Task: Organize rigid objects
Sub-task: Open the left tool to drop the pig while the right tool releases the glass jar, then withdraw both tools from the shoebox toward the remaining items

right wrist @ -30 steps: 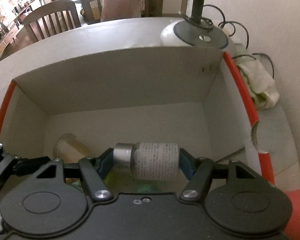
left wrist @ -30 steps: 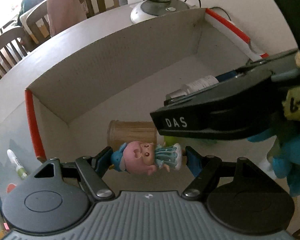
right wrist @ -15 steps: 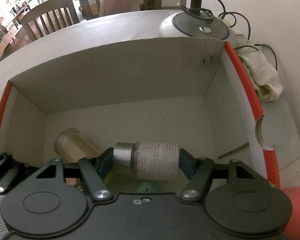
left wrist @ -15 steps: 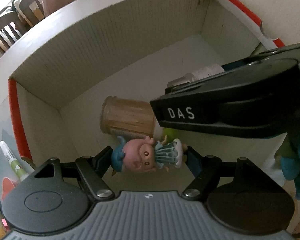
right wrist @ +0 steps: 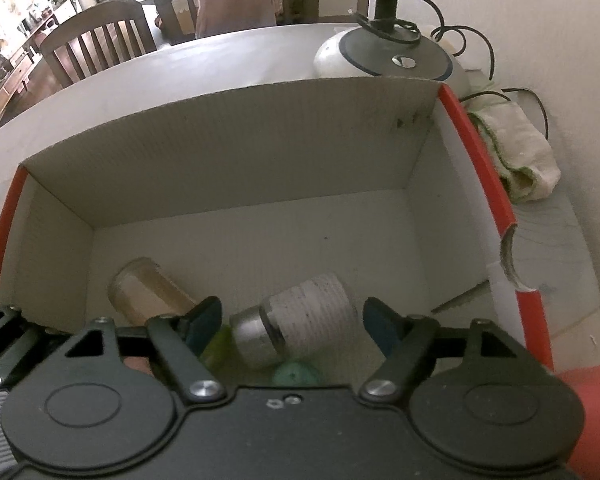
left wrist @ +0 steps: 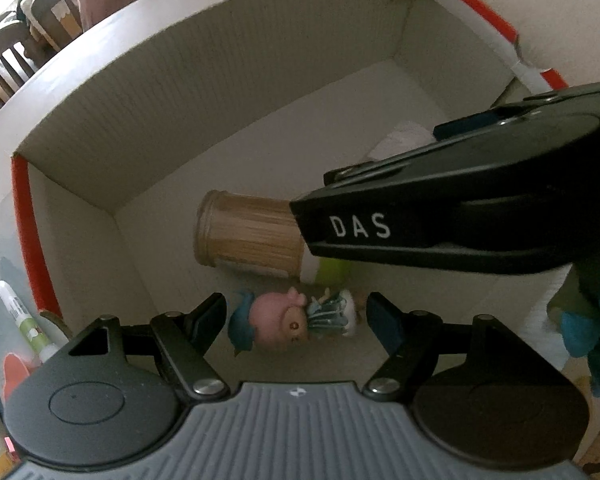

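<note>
With both claws seen standing wide inside the cardboard box (right wrist: 228, 160), the right gripper (right wrist: 292, 320) still opening, the bottle (right wrist: 300, 324) and the pig figurine (left wrist: 292, 320) are released loose and could be knocked by the jaws on withdrawal.

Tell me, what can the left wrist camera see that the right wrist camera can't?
Only the left wrist view shows the pink pig toy, loose between the open jaws of the left gripper, and a marker pen outside the box.

Only the right wrist view shows a crumpled cloth beside the box. It also clearly shows the silver-capped bottle, tilted and unpressed between the opening jaws of the right gripper.

Both show the cardboard box and the tan jar lying on its side inside.
</note>
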### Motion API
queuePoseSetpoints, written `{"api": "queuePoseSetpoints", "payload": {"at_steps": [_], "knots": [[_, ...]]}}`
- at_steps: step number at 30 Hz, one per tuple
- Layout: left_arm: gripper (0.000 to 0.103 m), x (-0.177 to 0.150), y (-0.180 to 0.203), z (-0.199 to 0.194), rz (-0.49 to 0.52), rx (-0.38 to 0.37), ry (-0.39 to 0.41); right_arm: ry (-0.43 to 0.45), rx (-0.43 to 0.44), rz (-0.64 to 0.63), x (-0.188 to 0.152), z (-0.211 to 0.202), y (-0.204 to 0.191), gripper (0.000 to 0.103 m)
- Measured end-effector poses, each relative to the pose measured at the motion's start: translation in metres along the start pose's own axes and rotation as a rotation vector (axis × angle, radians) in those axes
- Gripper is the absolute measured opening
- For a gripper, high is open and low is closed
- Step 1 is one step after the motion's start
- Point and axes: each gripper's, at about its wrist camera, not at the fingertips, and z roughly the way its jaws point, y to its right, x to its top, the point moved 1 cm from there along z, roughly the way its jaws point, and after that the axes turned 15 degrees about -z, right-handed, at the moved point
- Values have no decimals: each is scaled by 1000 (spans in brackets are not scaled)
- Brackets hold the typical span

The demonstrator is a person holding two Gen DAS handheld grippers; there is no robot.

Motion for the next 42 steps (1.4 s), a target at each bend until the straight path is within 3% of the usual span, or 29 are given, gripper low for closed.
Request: {"api": "queuePoseSetpoints", "payload": {"at_steps": [18,28,34,42], "knots": [[77,-26,-13,-66,-37,-79,186,122,10,-3,-4,-55,-14,85],[77,-41,-43,-100,-65,-123,285,225,20,-17,-15,-97,-39,86],[77,-61,-68,-125,-74,-127,368,287,8,-19,-23,-125,-62,89],[77,-88,-109,-157,-125,-150,421,399,2,-37,-38,-163,-101,92]]}}
